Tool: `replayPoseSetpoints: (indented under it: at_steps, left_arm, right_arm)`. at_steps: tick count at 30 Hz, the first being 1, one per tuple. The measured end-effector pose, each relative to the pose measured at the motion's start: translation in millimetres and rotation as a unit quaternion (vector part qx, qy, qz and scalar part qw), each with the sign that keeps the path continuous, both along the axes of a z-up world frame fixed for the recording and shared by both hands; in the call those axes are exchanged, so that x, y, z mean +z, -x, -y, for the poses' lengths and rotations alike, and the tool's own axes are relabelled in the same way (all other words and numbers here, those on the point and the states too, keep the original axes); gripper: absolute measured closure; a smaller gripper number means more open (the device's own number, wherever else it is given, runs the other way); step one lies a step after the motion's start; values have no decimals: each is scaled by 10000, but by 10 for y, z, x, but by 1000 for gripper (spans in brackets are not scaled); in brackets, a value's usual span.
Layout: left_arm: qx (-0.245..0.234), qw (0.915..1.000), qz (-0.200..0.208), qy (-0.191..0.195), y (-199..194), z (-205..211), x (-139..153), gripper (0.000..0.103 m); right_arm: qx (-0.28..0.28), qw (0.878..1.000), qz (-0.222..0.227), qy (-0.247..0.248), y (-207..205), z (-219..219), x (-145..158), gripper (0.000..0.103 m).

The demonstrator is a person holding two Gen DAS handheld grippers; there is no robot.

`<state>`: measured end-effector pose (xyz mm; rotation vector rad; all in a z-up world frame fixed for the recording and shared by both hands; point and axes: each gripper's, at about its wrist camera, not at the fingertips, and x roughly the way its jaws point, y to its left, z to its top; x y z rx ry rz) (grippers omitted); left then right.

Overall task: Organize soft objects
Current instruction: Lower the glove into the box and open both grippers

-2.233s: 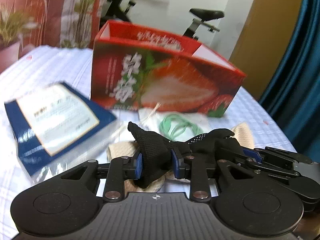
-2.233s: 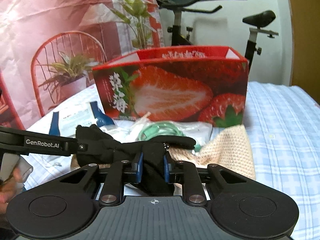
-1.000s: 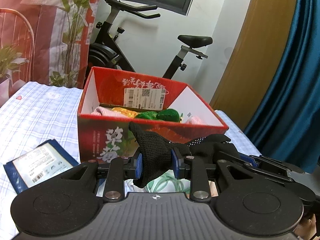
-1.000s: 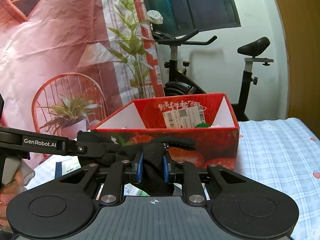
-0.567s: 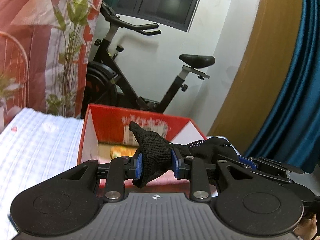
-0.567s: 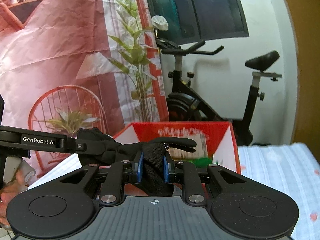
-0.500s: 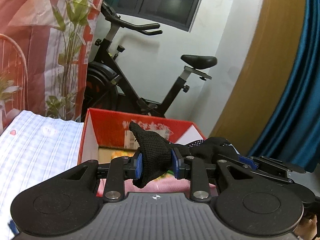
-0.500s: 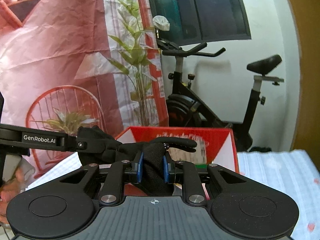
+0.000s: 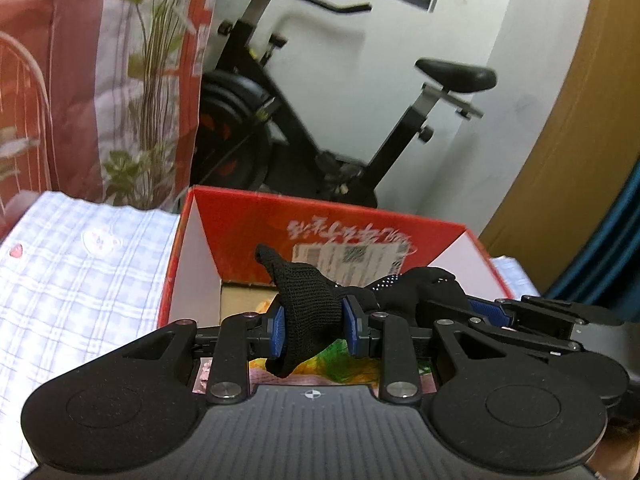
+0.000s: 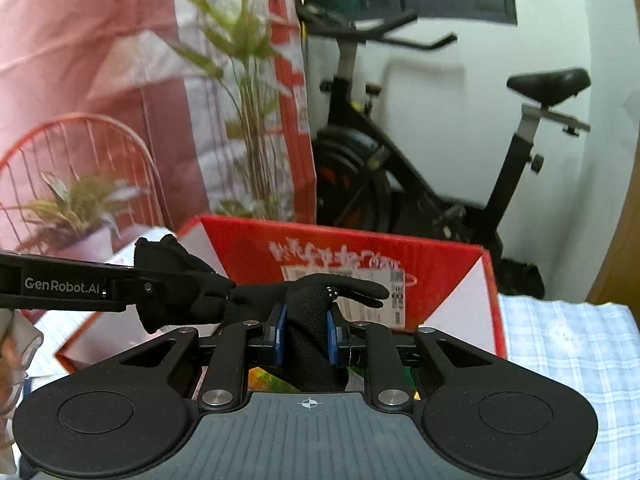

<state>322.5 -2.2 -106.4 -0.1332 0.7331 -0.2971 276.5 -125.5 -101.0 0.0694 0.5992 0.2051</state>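
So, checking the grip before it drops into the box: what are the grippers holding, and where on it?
Both hold one black glove: the left gripper pinches one end, the right gripper the other.

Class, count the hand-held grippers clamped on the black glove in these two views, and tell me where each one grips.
2. The left hand-held gripper pinches one end of the black glove; the right hand-held gripper pinches the other end.

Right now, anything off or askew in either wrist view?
Nothing damaged or spilled. One oddity: both tools grip the same black glove, left tool at one end and right tool at the other, stretched between them over the open red box. Its printed lettering and label face upside down.
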Motion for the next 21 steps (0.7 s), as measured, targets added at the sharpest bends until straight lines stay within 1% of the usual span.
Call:
replayPoseSetpoints:
  at_steps: [6,9,10,13,14,18,20,21]
  left_arm:
    - [-18,9996,-182,-206,-101,28,-106,72]
    - [-22,9992,-210,-325,-127,38,-127,71]
    - [-22,9992,-211,-345,-127,38,-130,70]
    - [-15,9992,-169,-367,-105,17,-114,65]
    - [-24,9992,-155,-374,-102,17,-109,63]
    - [0,9993,-50,-375,-33,-16,-35,58]
    - [9,9993,21,-363,26,-37,12,52]
    - [-2,9993,61,-362,64,-52,40,50]
  right_arm:
    - [-61,9988,-485,49,-241,-40,-178,85]
    - [-92,9980,-627,71,-296,-58,-254,84]
    - [-98,9976,-683,89,-307,-75,-279,84]
    - [-159,9970,-752,118,-303,-80,-314,78]
    - [-193,9970,-743,137,-294,-84,-314,75]
    - [-353,9968,-664,277,-251,-35,-255,69]
    - [-487,9964,-667,185,-198,33,-222,60]
    - [-539,9963,-658,137,-163,63,-205,57]
